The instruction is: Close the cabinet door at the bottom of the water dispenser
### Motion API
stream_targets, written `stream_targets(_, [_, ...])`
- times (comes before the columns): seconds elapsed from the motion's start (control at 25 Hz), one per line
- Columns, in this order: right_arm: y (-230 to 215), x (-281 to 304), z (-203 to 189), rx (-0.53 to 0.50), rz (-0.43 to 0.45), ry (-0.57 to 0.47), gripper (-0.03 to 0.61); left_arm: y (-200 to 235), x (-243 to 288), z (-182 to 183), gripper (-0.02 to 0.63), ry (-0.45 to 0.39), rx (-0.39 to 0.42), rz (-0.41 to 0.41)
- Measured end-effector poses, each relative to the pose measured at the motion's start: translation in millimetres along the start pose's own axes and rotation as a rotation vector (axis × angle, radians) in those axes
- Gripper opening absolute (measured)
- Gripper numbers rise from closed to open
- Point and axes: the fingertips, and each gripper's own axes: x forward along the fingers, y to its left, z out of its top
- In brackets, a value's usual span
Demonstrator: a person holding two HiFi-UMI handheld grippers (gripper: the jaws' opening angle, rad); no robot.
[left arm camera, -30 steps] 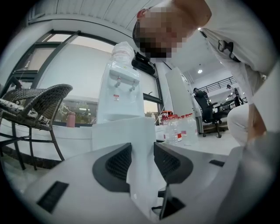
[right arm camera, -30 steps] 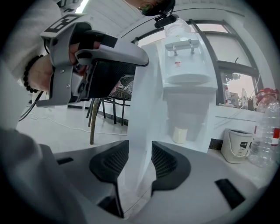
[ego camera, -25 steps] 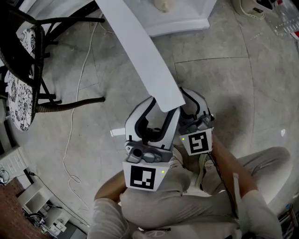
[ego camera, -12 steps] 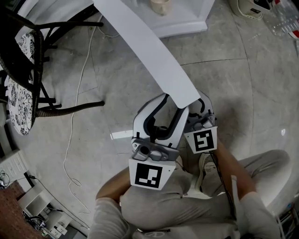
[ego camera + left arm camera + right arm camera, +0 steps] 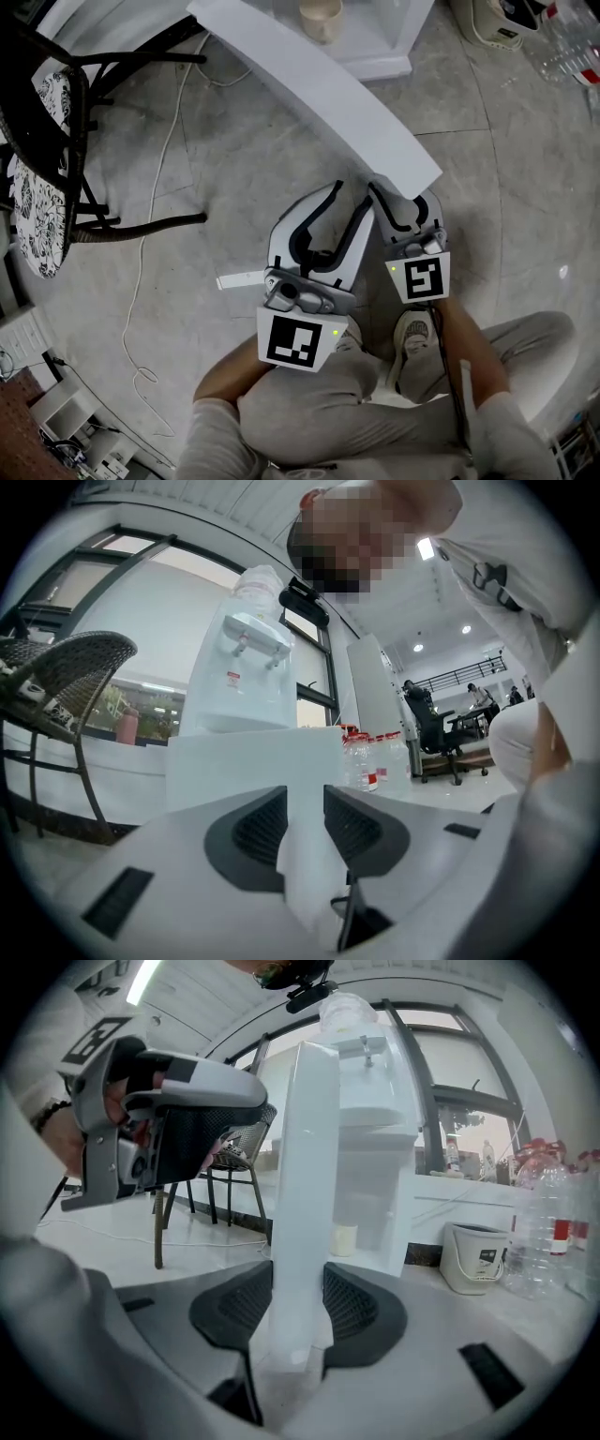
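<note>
While the cabinet door [image 5: 319, 84] stands swung well out from the base of the water dispenser [image 5: 389, 52], a crouching person works it w/ two hand-held grippers. The right gripper [image 5: 405, 192] straddles the door's free edge, its jaws just opened to full spread, pads right beside both faces but w/ no evident squeeze. The left gripper [image 5: 350, 194], jaws approx. half apart and just been closing, holds nothing; its tips are at the door's outer face, contact unconfirmed. Judged step: early in the closing swing, door far from shut. Next move prob. calls for a steady push on that face toward the dispenser, right jaws slipping clear before the edge meets the frame. A cup [image 5: 321, 17] sits inside the cabinet, seemingly behind the door line. Chair [image 5: 56, 141] and floor cable [image 5: 155, 187] lie on the hinge side, bucket [image 5: 483, 23] and bottles [image 5: 572, 47] off right, none in the sweep.
</note>
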Motion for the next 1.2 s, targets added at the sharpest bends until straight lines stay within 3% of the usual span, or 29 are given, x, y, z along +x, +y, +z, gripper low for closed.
stream_targets(0.32, [-23, 2, -1, 0.021, -0.068, 0.014, 0.176, 4, 8, -17, 0.110, 0.032, 0.006, 0.013])
stream_targets(0.48, [-46, 2, -5, 0.077, -0.161, 0.028, 0.157, -1, 27, -34, 0.075, 0.068, 0.055, -0.005])
stream_targets(0.64, [-68, 9, -2, 0.121, -0.191, -0.010, 0.143, -4, 44, -40, 0.075, 0.071, 0.069, -0.044])
stream_targets(1.0, [-101, 17, 14, 0.115, -0.258, -0.080, 0.141, -4, 88, -43, 0.075, 0.053, 0.058, -0.092])
stream_targets(1.2, [-124, 30, 17, 0.141, -0.282, -0.104, 0.141, -2, 115, -46, 0.067, 0.060, 0.113, -0.115])
